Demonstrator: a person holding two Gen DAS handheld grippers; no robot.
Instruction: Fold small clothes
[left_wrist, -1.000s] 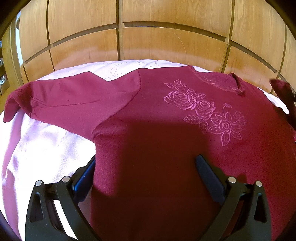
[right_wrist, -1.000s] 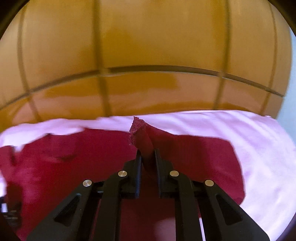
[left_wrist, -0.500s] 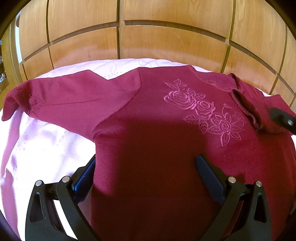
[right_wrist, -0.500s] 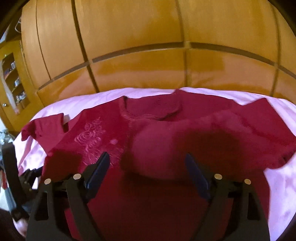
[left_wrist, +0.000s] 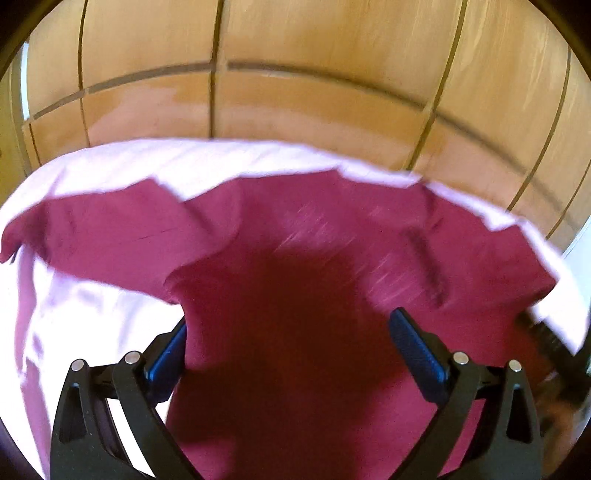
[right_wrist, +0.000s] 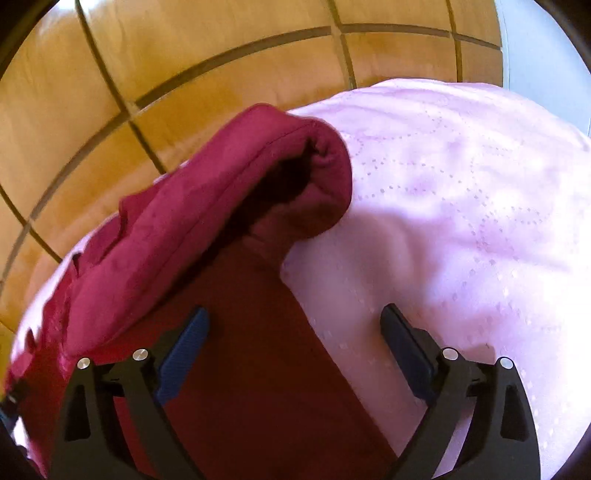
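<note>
A maroon long-sleeved top (left_wrist: 295, 258) with pale embroidery lies spread on a pink bedsheet (left_wrist: 92, 314); this view is motion-blurred. My left gripper (left_wrist: 288, 321) hovers open over the top's body, and the cloth's side edge hides part of its left pad (left_wrist: 166, 354). In the right wrist view, one sleeve (right_wrist: 207, 206) lies folded back over the body, cuff mouth gaping. My right gripper (right_wrist: 295, 312) hangs just behind it, straddling the top's side edge. Its jaws are opening wide, and the pads press on nothing.
Orange wooden panels (left_wrist: 295, 92) rise right behind the bed. Bare pink sheet (right_wrist: 461, 203) spreads to the right of the top. A dark blurred shape (left_wrist: 546, 339) shows at the right edge of the left wrist view.
My right gripper let go of the sleeve it held up, opened wide and dropped beside the top's edge; the sleeve now lies folded over the body. The left gripper rose, still open.
</note>
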